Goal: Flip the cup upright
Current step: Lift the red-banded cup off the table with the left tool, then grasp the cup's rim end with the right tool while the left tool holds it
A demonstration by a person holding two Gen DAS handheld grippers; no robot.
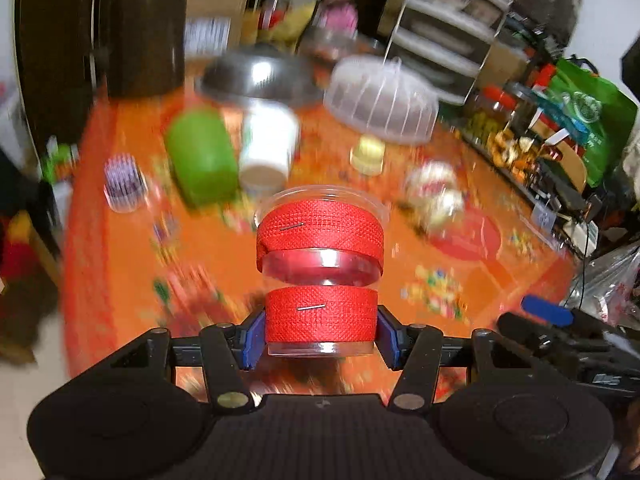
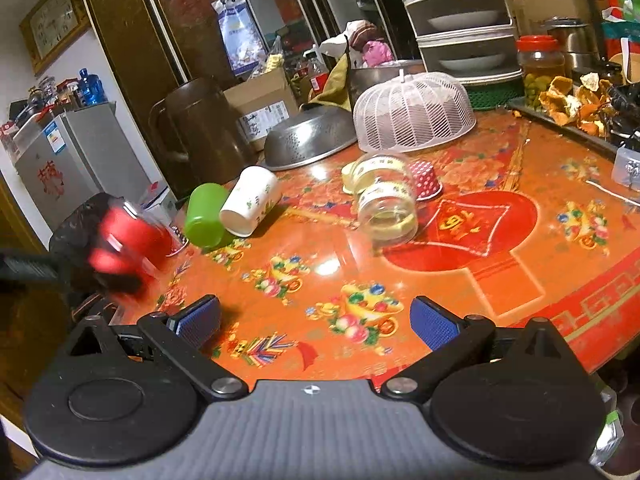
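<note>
My left gripper (image 1: 321, 334) is shut on a clear plastic cup with two red fabric bands (image 1: 320, 272), its blue pads (image 1: 252, 336) pressing the base end, the rim pointing away from me above the table. The same cup shows blurred at the far left of the right wrist view (image 2: 124, 240), held off the table edge. My right gripper (image 2: 316, 322) is open and empty over the near part of the orange patterned table (image 2: 500, 280).
On the table lie a green cup (image 2: 206, 216), a white paper cup (image 2: 250, 206), a clear cup with yellow bands (image 2: 386, 208), and a red dotted cup upside down (image 2: 426, 180). Behind stand a steel colander (image 2: 310, 142), a white mesh food cover (image 2: 412, 118) and a dish rack (image 2: 464, 28).
</note>
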